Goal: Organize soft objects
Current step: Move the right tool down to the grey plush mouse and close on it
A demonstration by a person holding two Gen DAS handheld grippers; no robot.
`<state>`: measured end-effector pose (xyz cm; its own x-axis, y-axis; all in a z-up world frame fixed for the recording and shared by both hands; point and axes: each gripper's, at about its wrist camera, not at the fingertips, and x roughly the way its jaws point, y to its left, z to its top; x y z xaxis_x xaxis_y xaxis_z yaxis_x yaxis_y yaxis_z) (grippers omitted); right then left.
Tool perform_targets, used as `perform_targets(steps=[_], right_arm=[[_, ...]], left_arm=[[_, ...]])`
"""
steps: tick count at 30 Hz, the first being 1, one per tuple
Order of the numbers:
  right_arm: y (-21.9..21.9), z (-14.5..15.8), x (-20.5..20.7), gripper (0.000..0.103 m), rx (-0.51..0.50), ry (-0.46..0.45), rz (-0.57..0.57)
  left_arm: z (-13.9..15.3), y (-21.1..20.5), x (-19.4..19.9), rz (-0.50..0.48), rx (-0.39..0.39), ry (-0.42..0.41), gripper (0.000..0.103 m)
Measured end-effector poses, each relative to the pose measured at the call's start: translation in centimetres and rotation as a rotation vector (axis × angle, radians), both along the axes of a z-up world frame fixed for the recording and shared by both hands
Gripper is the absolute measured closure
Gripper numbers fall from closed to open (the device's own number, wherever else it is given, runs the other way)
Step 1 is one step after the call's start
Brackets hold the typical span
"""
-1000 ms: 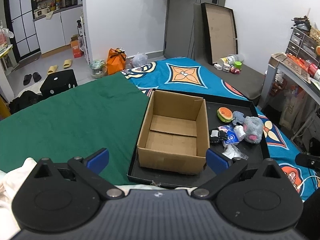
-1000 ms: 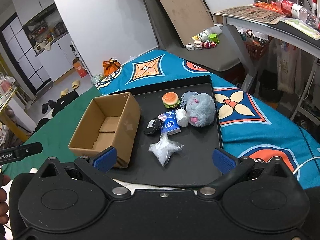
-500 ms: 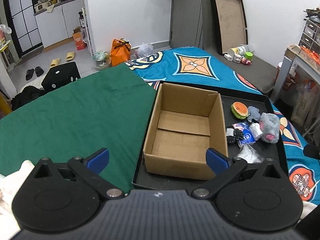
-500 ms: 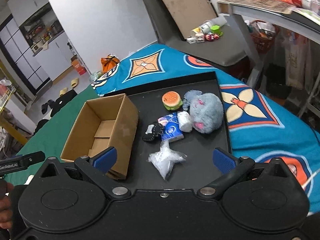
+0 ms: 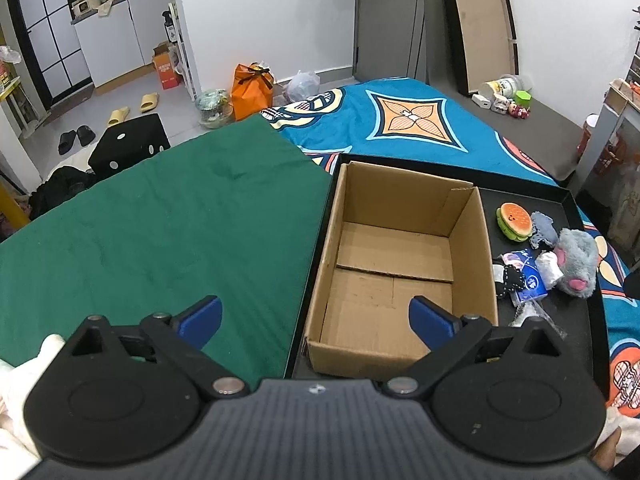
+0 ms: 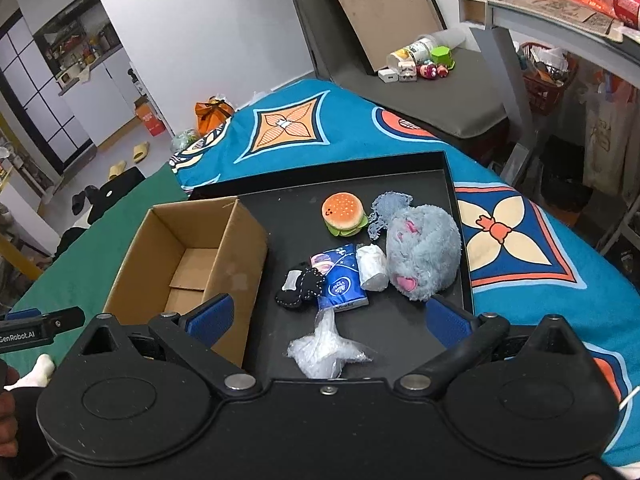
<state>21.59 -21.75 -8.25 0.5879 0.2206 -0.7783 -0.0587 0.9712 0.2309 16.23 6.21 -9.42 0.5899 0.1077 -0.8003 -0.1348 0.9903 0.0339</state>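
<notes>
Right wrist view: sorting not yet begun. Cardboard box (image 6: 188, 256) stands empty on the black tray (image 6: 400, 328); beside it lie the burger toy (image 6: 344, 214), fluffy grey plush (image 6: 424, 252), tissue pack (image 6: 340, 284) and crumpled plastic bag (image 6: 326, 350). Right gripper (image 6: 328, 318) and left gripper (image 5: 316, 316) both spread wide, holding nothing.

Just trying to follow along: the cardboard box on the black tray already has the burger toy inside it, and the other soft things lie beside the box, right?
Not quite. The cardboard box is empty, as the left wrist view shows. The burger toy lies on the black tray beside the box, with the other soft things.
</notes>
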Motion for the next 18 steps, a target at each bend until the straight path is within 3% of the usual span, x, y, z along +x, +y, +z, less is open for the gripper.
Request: perform_targets(steps=[4, 12, 18], right_arm=[[-0.2, -0.4, 1.3, 0.0, -0.003, 0.009, -0.01], [-1.2, -1.8, 3.8, 0.0, -0.032, 0.018, -0.049], [-2.7, -4.5, 4.6, 0.0, -0.051, 0.03, -0.13]], left_arm=[[-0.8, -0.3, 1.3, 0.002, 0.037, 0.023, 0.003], [-2.9, 0.0, 3.4, 0.023, 0.038, 0.049, 0.004], [-4.6, 0.3, 4.4, 0.025, 0.035, 0.045, 0.013]])
